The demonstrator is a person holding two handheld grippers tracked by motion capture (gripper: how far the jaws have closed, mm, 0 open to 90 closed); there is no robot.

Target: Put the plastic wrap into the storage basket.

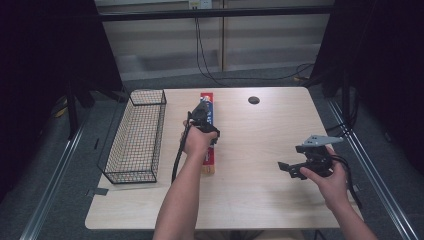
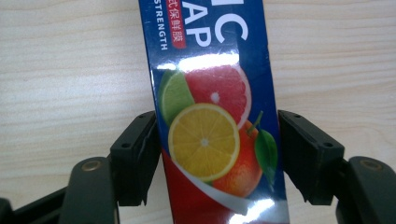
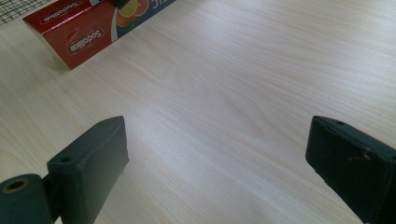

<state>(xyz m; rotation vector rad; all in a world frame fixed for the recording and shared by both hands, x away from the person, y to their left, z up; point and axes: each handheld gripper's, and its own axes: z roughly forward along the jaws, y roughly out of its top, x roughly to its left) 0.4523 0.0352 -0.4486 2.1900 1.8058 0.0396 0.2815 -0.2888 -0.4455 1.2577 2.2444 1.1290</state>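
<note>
left gripper: jaws astride cling-film box, barely touching | right gripper: jaws spread, empty | risk: long box may pivot out of narrow mid-grip

Black tongs, trailing black cables, grey 3-cornered plate

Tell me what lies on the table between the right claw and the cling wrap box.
Nothing: in the high view, bare wooden table separates the right claw from the cling wrap box; the right gripper view shows the same.
</note>
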